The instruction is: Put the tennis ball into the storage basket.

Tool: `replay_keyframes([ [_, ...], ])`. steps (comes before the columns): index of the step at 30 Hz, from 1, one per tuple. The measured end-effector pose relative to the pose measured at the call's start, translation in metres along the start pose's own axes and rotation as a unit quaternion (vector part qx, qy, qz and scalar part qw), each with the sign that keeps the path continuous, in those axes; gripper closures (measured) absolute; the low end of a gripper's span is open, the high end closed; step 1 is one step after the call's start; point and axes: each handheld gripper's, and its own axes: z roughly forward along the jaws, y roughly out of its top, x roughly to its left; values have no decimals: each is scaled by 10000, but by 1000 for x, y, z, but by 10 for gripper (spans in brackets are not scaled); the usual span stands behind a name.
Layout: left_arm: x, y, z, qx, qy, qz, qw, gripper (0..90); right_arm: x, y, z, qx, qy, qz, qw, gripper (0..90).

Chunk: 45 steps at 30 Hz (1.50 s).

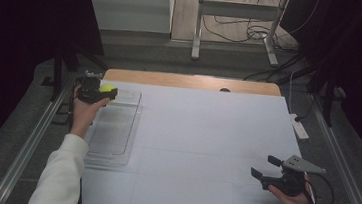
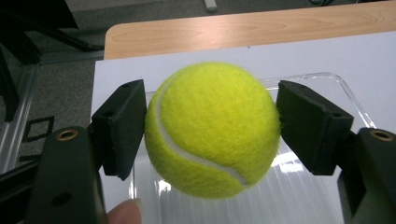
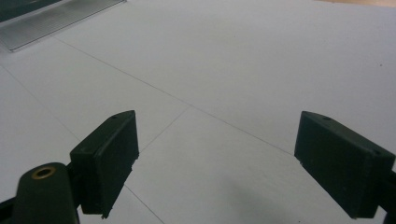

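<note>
Left claw is clamped on the ball at its widest girth, held above the far end of the clear tray at the table's left. Ball judged light, springy, felt-covered: grips well. Nothing visible in the tray. Right claw gapes wide, holding nothing.

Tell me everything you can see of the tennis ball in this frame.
The tennis ball is bright yellow-green with fuzzy felt and a curved white seam across its lower front. It looks whole and clean. The left claw is shut on it, a black pad pressing each side, so it hangs clear of the surface. It sits above the far end of a clear ribbed plastic tray at the table's left edge.
</note>
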Motion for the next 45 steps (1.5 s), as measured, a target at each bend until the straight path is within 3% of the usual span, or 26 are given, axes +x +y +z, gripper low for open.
replay_keyframes([
  [22, -1, -8, 14, 346, 34, 158, 9993, 281, 0, 0, 0, -3, -11, -1, 10000, 140],
  [45, -7, -15, 37, 854, 255, 385, 9953, 279, -1, -1, 1, 12, -10, 14, 10000, 140],
])
